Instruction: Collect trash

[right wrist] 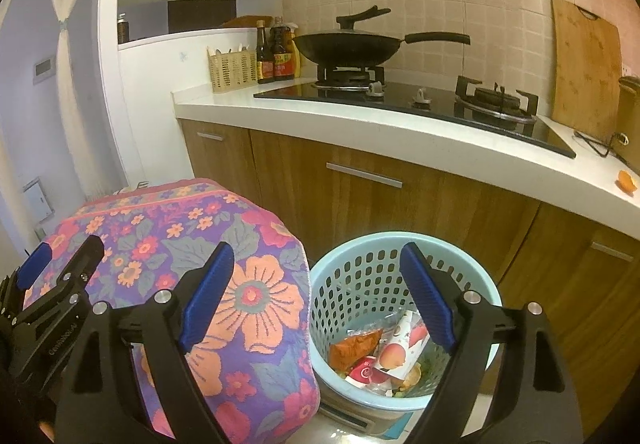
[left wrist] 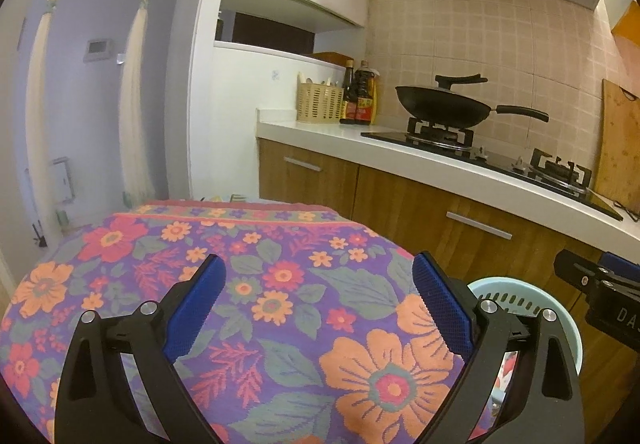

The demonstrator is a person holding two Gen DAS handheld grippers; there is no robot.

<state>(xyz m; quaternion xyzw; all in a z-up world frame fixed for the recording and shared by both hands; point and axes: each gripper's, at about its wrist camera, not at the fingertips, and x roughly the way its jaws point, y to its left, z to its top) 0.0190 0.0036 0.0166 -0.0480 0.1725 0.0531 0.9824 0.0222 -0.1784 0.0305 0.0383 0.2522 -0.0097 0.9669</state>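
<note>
Left gripper at 9 o'clock, fingers released and spread wide over the floral cloth, nothing between them. Right gripper toward 3 o'clock, fingers likewise released, empty, poised above the pale blue basket. Wrappers and scraps of trash lying inside the basket, just beside the cloth. Orange peel on the white surface at 3 o'clock, well apart from the basket
</note>
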